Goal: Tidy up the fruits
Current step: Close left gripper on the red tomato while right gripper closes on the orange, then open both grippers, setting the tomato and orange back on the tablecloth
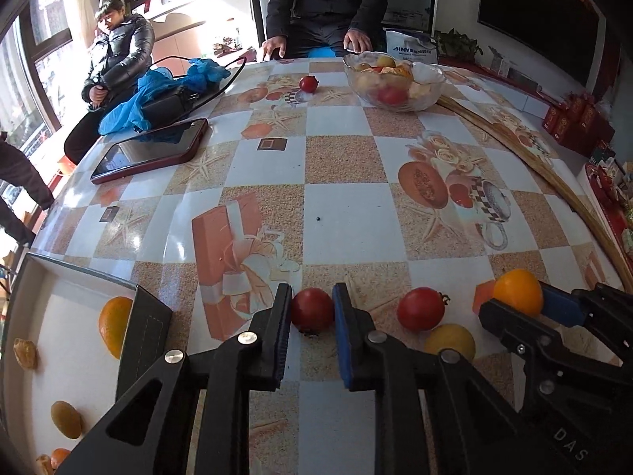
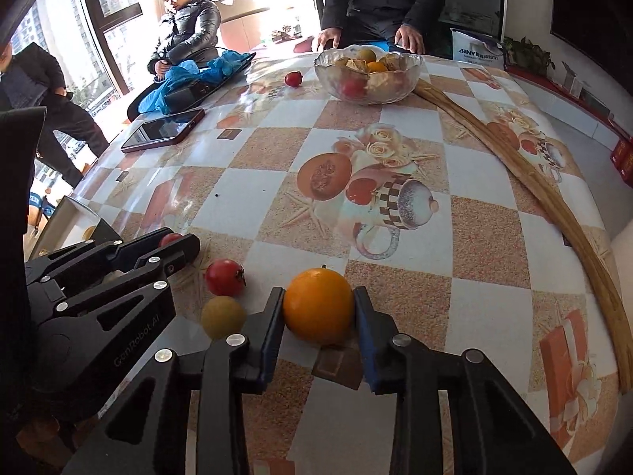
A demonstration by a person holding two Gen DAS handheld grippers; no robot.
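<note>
The table (image 1: 340, 202), under a patterned cloth, carries everything. Largest on it is the white tray (image 1: 59, 304) at its near left corner, already holding an orange and several small brownish pieces, so sorting looks partly done. Well beyond the tray, at the far edge, the glass bowl (image 1: 395, 79) is still heaped with mixed fruit, and one small red fruit (image 1: 308, 84) lies just left of it.

Just right of the tray, the left gripper (image 1: 312, 308) has its pads against a red tomato (image 1: 312, 310), seemingly gripping it on the cloth. Further right of the tray, the right gripper (image 2: 318, 308) is closed around an orange (image 2: 318, 304) that rests on the table. Between the two grippers lie a second red tomato (image 2: 224, 277) and a yellow fruit (image 2: 222, 316), both loose.

By my judgement most of the work remains: these four, the stray, and the bowl's contents.

The tray's near side is cut off, its small pieces are hard to identify, and the bowl's lower fruit blurs through the glass.
</note>
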